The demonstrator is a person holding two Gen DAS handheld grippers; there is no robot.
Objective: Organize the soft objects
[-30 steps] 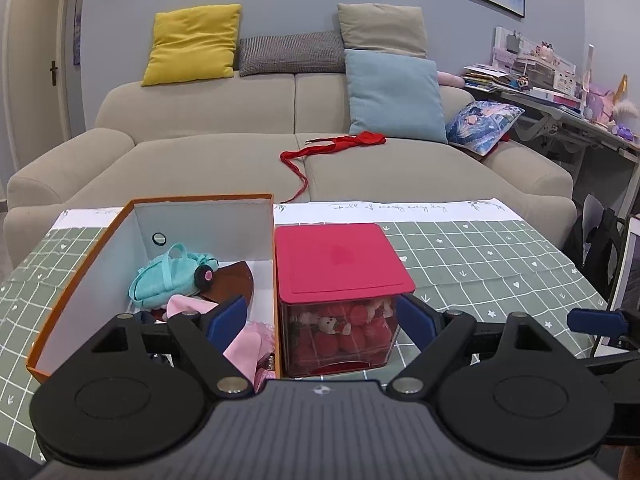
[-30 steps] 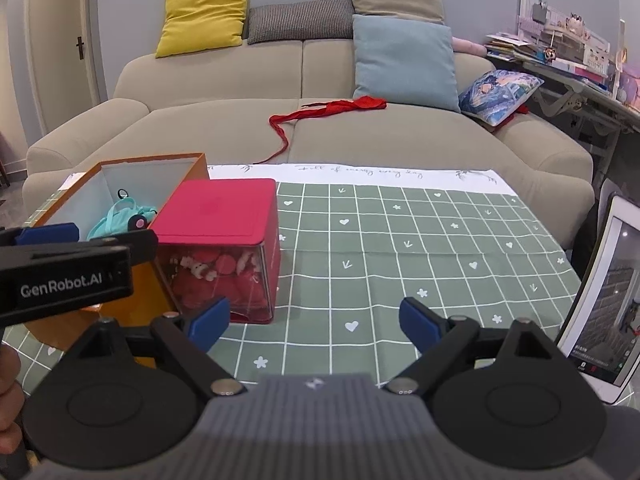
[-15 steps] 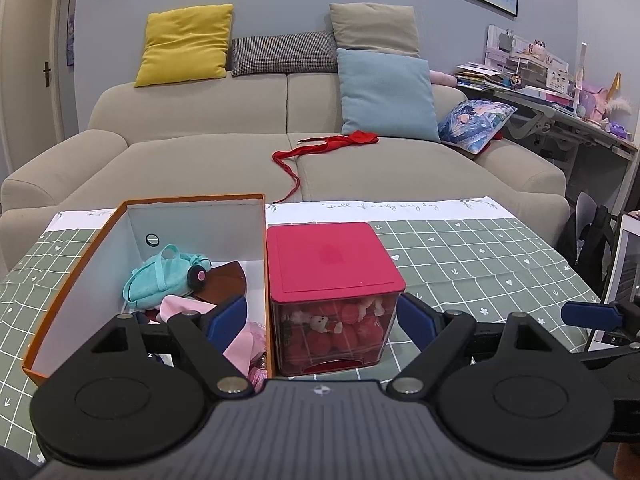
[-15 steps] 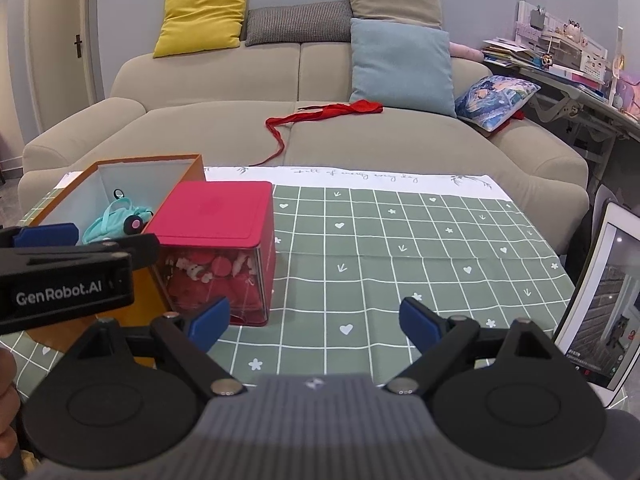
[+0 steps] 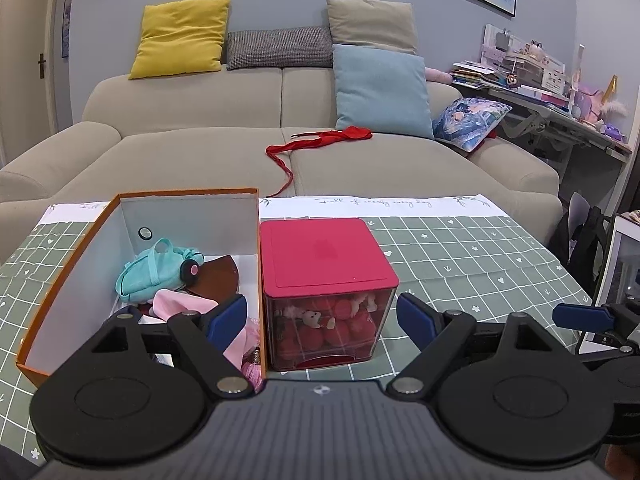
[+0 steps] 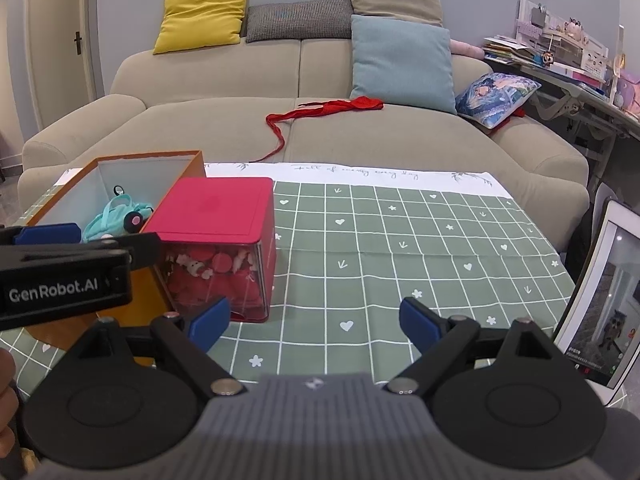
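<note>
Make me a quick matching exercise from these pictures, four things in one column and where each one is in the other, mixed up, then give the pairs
Things:
1. teal toy bag
2. red ribbon
3. red-lidded clear box
4. yellow cushion

Places:
A. on the sofa seat
B. on the tablecloth, right of the orange box
C. against the sofa back, left end
D. inside the orange box

Pairs: 1-D, 2-A, 3-B, 4-C
</note>
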